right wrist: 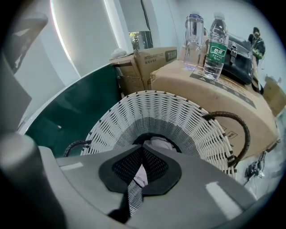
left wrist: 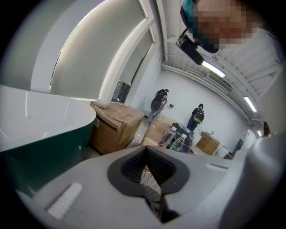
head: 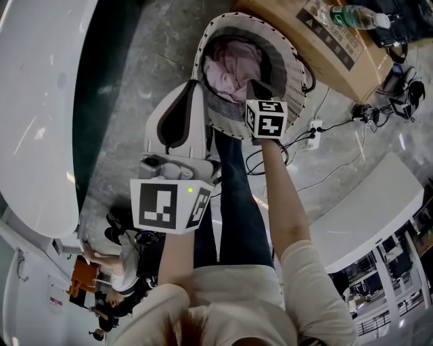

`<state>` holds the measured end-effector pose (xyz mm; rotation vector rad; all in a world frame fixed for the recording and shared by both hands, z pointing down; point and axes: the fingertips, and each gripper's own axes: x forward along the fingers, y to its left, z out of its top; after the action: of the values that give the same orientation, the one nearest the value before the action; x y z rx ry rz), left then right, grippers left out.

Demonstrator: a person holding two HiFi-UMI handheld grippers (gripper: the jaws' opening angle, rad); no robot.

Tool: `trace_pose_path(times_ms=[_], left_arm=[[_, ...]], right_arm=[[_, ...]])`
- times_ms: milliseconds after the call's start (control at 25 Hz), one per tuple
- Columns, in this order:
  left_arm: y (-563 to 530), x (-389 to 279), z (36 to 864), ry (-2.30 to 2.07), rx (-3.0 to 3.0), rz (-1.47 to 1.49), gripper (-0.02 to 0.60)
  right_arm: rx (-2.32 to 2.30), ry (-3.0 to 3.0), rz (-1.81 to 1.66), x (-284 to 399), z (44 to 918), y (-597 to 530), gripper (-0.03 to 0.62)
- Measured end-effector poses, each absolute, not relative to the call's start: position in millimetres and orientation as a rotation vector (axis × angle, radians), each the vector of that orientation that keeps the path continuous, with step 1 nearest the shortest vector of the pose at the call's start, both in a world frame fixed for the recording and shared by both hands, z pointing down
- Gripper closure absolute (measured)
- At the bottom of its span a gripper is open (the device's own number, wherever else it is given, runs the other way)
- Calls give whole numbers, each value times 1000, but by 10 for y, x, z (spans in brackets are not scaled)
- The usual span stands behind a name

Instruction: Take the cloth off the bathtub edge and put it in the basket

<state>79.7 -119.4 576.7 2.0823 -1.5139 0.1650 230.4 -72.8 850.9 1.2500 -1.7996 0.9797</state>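
A pale pink cloth [head: 233, 67] lies crumpled inside the white wicker basket [head: 291, 61] on the floor. My right gripper [head: 257, 88] hangs over the basket's near rim, pointing steeply down into it, jaws shut and empty. In the right gripper view the cloth [right wrist: 158, 144] shows just past the closed right gripper [right wrist: 142, 150], inside the basket [right wrist: 178, 120]. My left gripper [head: 191, 88] sits beside the basket's left side, jaws shut on nothing. It points past the bathtub [left wrist: 40, 120]. The tub's white rim [head: 40, 121] runs along the left with no cloth on it.
A cardboard box [head: 338, 47] with a water bottle [head: 352, 17] on top stands behind the basket. A power strip and cables [head: 312, 132] lie on the floor to the right, near a white bench [head: 369, 209]. More boxes [left wrist: 118, 120] and two distant people [left wrist: 196, 117] are across the room.
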Motion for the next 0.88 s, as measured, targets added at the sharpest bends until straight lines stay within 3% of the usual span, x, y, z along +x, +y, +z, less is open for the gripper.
trace_pose_path(times_ms=[880], left_arm=[[-1397,764,5592,-1556,2057,114,534]], right_arm=[[1218,-1806,1009,2208,8376,-805,594]])
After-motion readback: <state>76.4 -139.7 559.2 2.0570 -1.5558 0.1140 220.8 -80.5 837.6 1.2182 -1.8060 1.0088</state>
